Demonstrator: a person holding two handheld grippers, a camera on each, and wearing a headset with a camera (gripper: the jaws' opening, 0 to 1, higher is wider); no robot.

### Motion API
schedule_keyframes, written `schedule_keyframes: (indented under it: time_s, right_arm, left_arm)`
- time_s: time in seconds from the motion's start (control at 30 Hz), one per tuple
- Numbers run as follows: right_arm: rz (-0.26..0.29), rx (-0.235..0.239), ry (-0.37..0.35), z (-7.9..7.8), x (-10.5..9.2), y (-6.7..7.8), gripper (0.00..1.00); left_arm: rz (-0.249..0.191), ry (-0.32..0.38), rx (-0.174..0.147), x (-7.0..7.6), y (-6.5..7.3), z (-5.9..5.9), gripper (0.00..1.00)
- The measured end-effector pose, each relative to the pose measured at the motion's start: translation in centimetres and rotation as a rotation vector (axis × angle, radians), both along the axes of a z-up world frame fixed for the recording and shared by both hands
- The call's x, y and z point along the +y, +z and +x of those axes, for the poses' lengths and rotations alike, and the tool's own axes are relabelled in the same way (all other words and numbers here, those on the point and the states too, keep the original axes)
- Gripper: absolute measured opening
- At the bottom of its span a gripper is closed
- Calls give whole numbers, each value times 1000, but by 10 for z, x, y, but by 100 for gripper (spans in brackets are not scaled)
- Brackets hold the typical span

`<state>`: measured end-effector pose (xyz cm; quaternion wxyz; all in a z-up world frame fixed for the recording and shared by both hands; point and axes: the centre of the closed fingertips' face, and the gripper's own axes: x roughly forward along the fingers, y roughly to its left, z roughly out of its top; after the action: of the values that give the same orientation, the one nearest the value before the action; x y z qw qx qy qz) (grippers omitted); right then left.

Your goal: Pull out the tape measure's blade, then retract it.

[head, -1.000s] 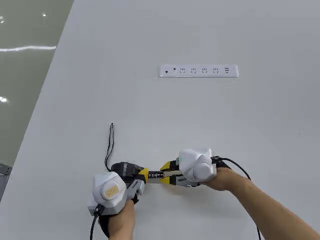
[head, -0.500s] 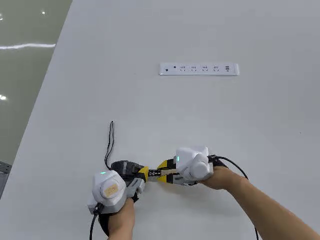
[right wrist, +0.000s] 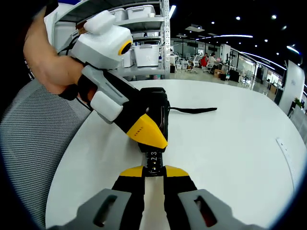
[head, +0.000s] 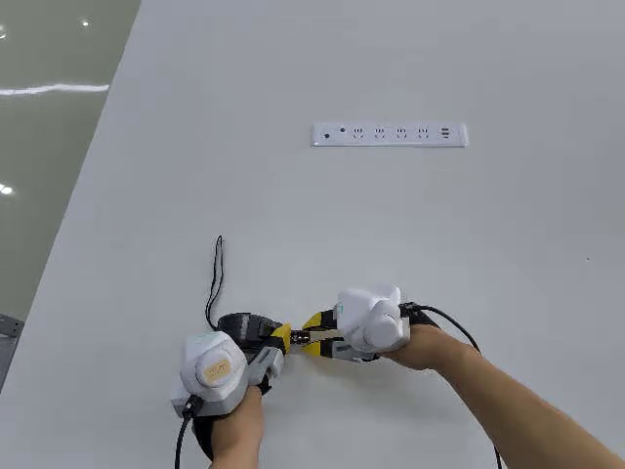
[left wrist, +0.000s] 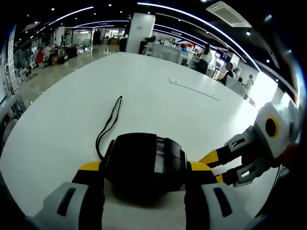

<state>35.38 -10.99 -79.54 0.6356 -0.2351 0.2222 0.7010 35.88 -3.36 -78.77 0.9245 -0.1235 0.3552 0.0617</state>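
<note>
Low in the head view, left of centre, a black tape measure (head: pixel 244 327) sits on the white table (head: pixel 391 234), with a thin black strap (head: pixel 215 278) trailing toward the top of the frame. The left gripper (left wrist: pixel 144 168) clamps the case from both sides. The right gripper (right wrist: pixel 154 172) pinches the short exposed blade (right wrist: pixel 153 158), which is marked 2 and 3.
</note>
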Motion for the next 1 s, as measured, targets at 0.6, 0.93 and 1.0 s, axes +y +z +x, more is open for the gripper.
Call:
schedule_keyframes:
  time_s: [0.6,0.93,1.0]
  right_arm:
    - [5,0,1,-2,13,-2,13]
    - [9,-3,2,-2,19,-2,13]
    - [7,-5,0,-3,20,-3,13]
  left_arm:
    - [-8,-3,-2,0,1,0,66]
    - [-11,-2,-6,0,0,0,66]
    - [-10,-2,-5,0,1,0,66]
